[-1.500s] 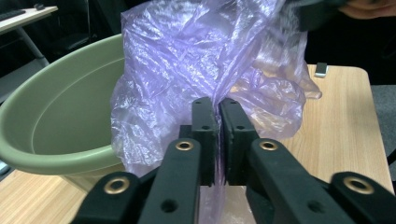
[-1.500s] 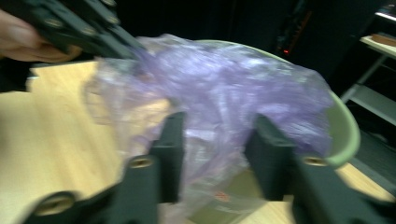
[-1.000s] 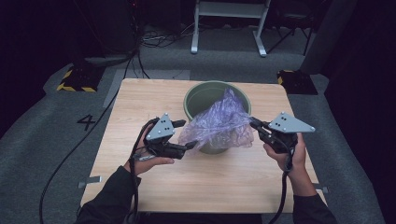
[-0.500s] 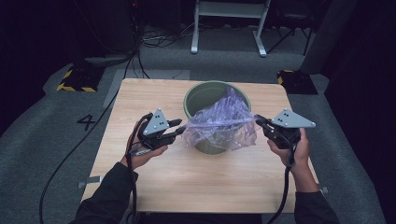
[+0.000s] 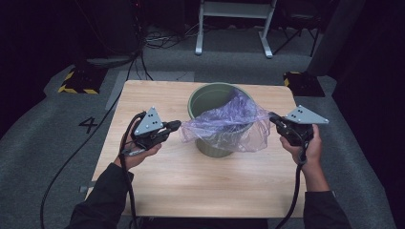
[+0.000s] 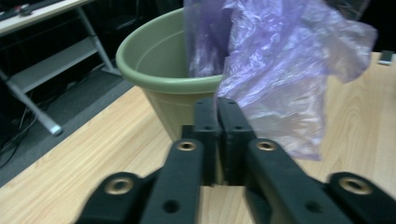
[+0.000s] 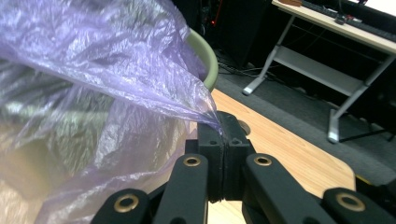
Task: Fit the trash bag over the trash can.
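a: nearest you, item one?
b: your forearms in dark sleeves, coming in from the near edge of the wooden table (image 5: 200, 186).

a: item two, your left gripper (image 5: 175, 126)?
b: held above the table, left of the pot. in the left gripper view its jaws are pressed together on an edge of the purple plastic bag (image 5: 229, 125), film pinched between them.

a: item three, your right gripper (image 5: 273, 118)?
b: held to the right of the pot. in the right gripper view its jaws are closed tight on a gathered corner of the bag, the film running taut from the tips.

a: item four, the bag itself?
b: thin, crinkled, translucent. it is stretched between your two grippers, draped across the pot's near rim and down its front wall, with part of it inside the mouth.

a: item five?
b: green plastic pot (image 5: 208, 96), upright, on the far half of the table, about midway across.

a: beyond the table?
b: grey carpet marked with a "4" (image 5: 89, 125), black cables (image 5: 157, 40), a white metal frame (image 5: 234, 24), and yellow-black striped blocks (image 5: 76, 82).
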Motion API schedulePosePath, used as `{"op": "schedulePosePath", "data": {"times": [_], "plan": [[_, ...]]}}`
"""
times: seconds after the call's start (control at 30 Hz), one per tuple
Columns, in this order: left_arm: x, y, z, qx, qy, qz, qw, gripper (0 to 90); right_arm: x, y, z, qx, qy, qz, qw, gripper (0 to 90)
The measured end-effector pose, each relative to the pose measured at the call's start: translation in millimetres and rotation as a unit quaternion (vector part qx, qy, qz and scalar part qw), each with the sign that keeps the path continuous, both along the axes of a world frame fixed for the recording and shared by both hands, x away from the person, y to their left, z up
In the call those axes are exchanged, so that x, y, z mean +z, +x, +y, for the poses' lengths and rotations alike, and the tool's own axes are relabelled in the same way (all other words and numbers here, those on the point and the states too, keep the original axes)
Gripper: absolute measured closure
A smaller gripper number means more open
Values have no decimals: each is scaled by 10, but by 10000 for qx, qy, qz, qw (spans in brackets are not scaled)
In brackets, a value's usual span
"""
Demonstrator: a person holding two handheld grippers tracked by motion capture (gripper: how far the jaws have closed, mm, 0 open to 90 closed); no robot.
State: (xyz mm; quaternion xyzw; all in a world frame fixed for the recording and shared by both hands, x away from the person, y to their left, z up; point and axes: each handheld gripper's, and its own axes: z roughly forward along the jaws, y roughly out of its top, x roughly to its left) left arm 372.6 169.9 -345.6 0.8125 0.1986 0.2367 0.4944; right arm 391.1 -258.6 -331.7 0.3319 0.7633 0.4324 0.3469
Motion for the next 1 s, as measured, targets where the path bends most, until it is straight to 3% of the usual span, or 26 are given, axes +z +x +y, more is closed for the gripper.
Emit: {"op": "schedulePosePath", "data": {"times": [0.07,0.13,0.2,0.27,0.33,0.4,0.47,0.57,0.67,0.8,0.9,0.97,1.0], "plan": [[-17,-1,13,-81,88,-21,9999,900,14,25,-11,-54,59,-17,10000,899],[-23,15,20,70,191,-104,9997,900,25,67,-13,-57,84,-55,9999,898],[-19,68,38,28,-23,32,10000,899,32,129,-1,-49,155,-33,9999,897],[-7,99,45,120,-205,34,9997,896,42,190,26,19,237,-5,9997,897],[24,109,55,134,-376,86,9992,730,61,219,77,66,240,-1,9997,897],[71,101,50,86,-644,249,9976,504,83,216,140,108,201,-47,9997,897],[124,44,9,-81,-820,275,9962,374,103,208,203,164,140,-69,9997,897],[199,-78,-164,-397,-740,279,9961,265,123,194,291,240,60,-59,9997,897],[240,-194,-399,-677,-568,168,9959,230,147,173,368,319,-18,-70,9995,897],[240,-255,-699,-945,-519,213,9939,204,180,155,459,364,-119,-106,9992,897],[199,-243,-906,-924,-220,222,9952,207,199,156,516,427,-135,-107,9989,896],[171,-212,-999,-682,27,157,9975,288,205,157,546,465,-148,-117,9987,895],[171,-212,-999,-682,27,157,9975,352,205,158,555,490,-153,-103,9986,893]]}}
